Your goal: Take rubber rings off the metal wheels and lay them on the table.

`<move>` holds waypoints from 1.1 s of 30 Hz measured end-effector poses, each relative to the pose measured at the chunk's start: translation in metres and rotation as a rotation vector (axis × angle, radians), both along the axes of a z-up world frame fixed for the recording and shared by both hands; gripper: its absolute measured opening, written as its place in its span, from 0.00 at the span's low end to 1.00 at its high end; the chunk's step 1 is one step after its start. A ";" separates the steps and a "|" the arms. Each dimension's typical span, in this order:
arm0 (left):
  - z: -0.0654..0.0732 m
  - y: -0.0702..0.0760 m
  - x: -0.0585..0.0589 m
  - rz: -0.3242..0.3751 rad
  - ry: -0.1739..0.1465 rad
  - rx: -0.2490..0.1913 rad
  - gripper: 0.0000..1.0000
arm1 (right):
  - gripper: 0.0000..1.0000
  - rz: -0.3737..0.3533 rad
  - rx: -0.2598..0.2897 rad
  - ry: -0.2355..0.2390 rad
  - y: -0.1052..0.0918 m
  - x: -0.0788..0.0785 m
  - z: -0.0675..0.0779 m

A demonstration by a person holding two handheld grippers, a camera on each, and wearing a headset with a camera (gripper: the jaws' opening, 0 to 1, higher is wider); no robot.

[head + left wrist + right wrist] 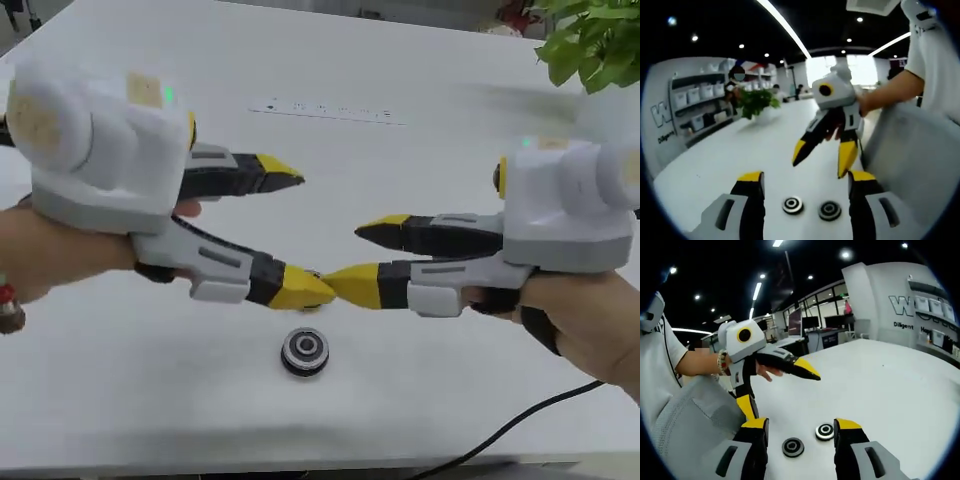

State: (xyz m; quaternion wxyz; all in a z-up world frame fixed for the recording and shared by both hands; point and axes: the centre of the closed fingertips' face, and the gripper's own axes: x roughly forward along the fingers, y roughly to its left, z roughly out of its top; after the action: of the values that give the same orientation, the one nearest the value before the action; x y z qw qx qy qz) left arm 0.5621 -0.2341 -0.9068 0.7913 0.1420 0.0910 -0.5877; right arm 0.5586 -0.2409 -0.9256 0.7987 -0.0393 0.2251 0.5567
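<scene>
- The left gripper (313,235), white and grey with black jaws tipped in yellow, hangs above the white tabletop (150,400). Its jaws are spread wide, with nothing between them.
- The matching right gripper (342,258) faces it from the other side, jaws likewise parted and empty. In the head view the two lower tips appear to touch, or nearly so, in the air.
- A small metal wheel (305,350) lies flat on the table just below those tips, nearer the person. Its dark rubber ring (305,369) looks to be on the rim.
- A second small wheel (792,205), paler at the rim, lies just beside it. Whether it wears a ring cannot be told.
- The tools probably hover open from opposite sides so that one can pin a wheel while the other peels the ring. Neither has taken a grasp yet.
</scene>
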 end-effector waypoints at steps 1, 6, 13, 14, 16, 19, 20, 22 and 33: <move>-0.006 0.001 -0.003 -0.001 0.018 0.005 0.67 | 0.50 0.006 -0.002 0.008 -0.001 -0.002 -0.004; -0.028 0.010 -0.013 -0.014 0.032 0.039 0.58 | 0.36 0.024 -0.050 0.017 -0.006 -0.006 -0.023; -0.042 0.008 -0.015 0.006 0.126 -0.032 0.43 | 0.32 0.085 -0.122 0.049 -0.002 -0.020 -0.047; -0.045 0.008 -0.015 0.009 0.126 -0.023 0.42 | 0.33 0.092 -0.134 0.056 -0.002 -0.022 -0.052; -0.053 0.007 -0.017 0.005 0.128 0.005 0.42 | 0.33 0.115 -0.155 0.063 -0.001 -0.028 -0.059; -0.066 0.007 -0.023 -0.009 0.158 0.051 0.39 | 0.30 0.134 -0.175 0.053 0.004 -0.031 -0.066; -0.069 0.006 -0.025 -0.014 0.162 0.062 0.38 | 0.30 0.143 -0.179 0.052 0.005 -0.033 -0.068; -0.074 0.004 -0.030 -0.030 0.164 0.085 0.37 | 0.28 0.162 -0.214 0.039 0.005 -0.035 -0.075; -0.090 0.001 -0.032 -0.047 0.164 0.134 0.25 | 0.24 0.143 -0.266 0.042 0.001 -0.031 -0.090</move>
State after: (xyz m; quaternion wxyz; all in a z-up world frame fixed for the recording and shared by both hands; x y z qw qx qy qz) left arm 0.5298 -0.2327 -0.9972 0.7560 0.1481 0.1909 -0.6083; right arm 0.5276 -0.2398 -1.0154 0.7397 -0.1489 0.3104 0.5782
